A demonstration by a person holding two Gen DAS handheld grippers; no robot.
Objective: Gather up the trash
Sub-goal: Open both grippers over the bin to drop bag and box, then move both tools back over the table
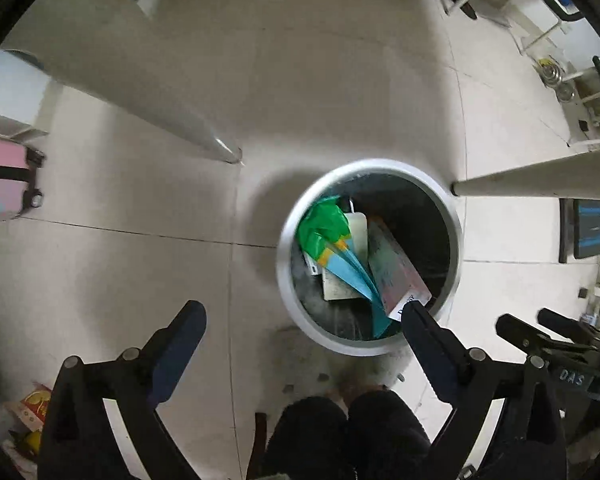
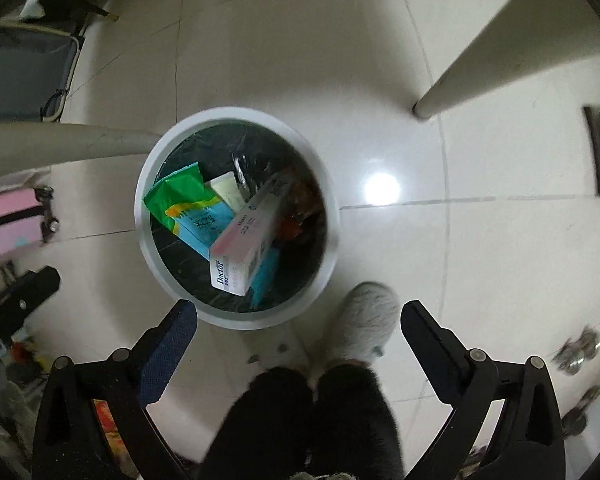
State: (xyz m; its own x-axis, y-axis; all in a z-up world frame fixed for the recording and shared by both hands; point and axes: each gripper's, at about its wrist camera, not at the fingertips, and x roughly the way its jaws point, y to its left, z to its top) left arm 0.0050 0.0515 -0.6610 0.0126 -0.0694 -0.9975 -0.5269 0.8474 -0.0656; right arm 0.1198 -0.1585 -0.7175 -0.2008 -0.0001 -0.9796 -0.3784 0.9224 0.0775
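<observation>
My left gripper [image 1: 304,320] spread wide and empty, my right gripper [image 2: 299,318] likewise, both above the floor [image 2: 400,60], bin [image 2: 148,184] just ahead holding a pink box [image 2: 244,240] and green packet [image 2: 180,196]

Each gripper, left gripper [image 1: 304,322] and right gripper [image 2: 299,322], has 2 black fingers [image 2: 436,344] with dark blue textured pads and round silver pivot screws. Beside the white bin [image 2: 148,236], the person wears dark fuzzy trousers [image 2: 300,420] and a grey fluffy slipper [image 2: 364,320].

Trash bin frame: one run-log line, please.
left gripper open, empty | right gripper open, empty | bin holds pink box, green packet
</observation>
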